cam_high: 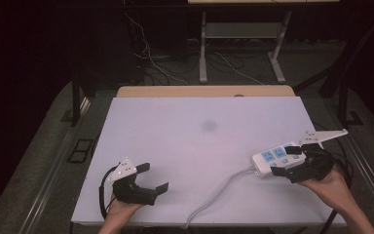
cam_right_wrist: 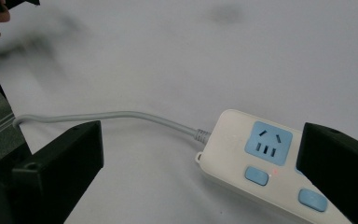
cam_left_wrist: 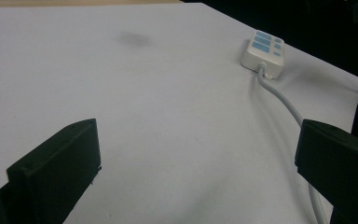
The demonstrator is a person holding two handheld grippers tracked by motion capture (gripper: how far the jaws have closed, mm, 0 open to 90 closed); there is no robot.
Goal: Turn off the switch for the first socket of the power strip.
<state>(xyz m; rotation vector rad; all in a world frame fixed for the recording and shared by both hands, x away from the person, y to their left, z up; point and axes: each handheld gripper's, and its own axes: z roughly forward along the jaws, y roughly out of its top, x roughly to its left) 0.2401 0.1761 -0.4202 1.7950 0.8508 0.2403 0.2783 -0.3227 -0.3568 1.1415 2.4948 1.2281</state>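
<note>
The right tongs [cam_high: 292,160] gape wide around the strip [cam_high: 278,157] near the bench's right edge; the left tongs [cam_high: 152,178], wide, are well apart.

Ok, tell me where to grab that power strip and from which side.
Grip the power strip across its narrow width, mid-body, coming down from above with the right hand-held gripper, whose open jaws already straddle it. It lies flat, sockets up, long sides free; its cord leaves the near-left end, so avoid that end.
</note>
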